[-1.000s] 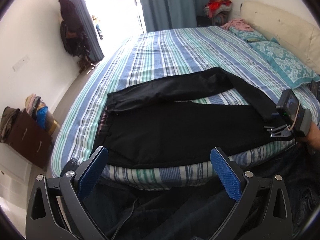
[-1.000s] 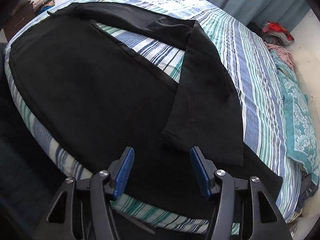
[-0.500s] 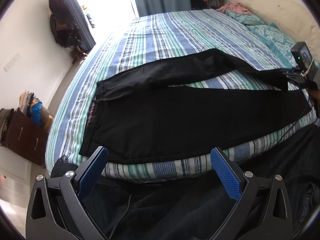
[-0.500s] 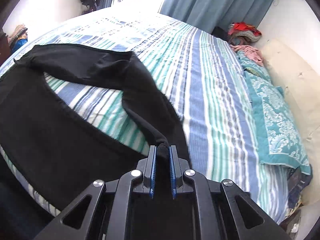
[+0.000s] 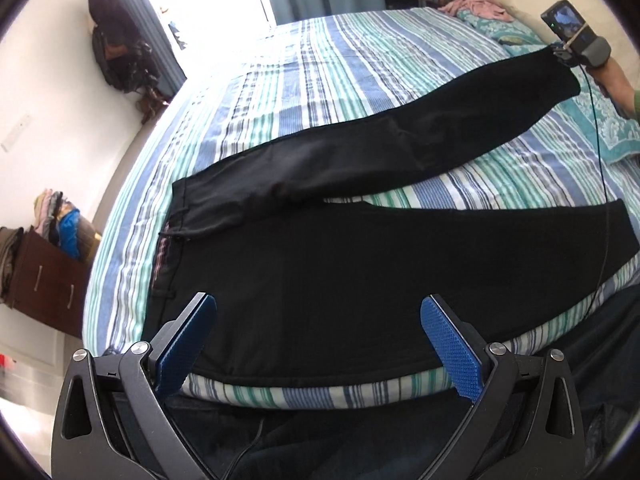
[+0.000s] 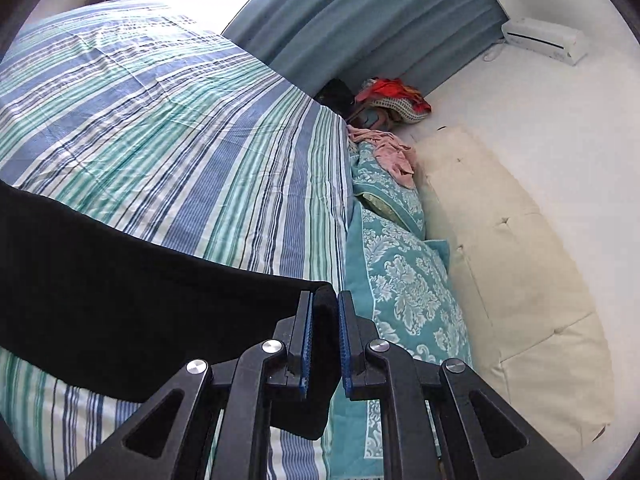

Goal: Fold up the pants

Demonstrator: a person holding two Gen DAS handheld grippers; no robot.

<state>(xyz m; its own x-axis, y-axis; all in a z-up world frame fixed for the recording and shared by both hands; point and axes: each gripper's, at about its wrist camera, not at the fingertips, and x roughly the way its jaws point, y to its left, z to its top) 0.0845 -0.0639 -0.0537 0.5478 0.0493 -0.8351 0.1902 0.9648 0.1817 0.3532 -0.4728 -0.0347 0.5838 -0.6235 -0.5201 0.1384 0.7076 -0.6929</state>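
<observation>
Left wrist view had the black pants (image 5: pixel 360 272) spread on the striped bed (image 5: pixel 320 80), near its edge. Left gripper (image 5: pixel 318 344) hung wide open above them, holding nothing. Right gripper (image 6: pixel 324 344) was clamped on the far leg's cuff, lifted off the bed toward the teal pillows (image 6: pixel 404 280).

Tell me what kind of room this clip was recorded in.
A home bedroom, most likely: a bed with a blue, green and white striped sheet, teal floral-patterned pillows against a cream padded headboard, and blue-grey curtains by a bright window.
</observation>
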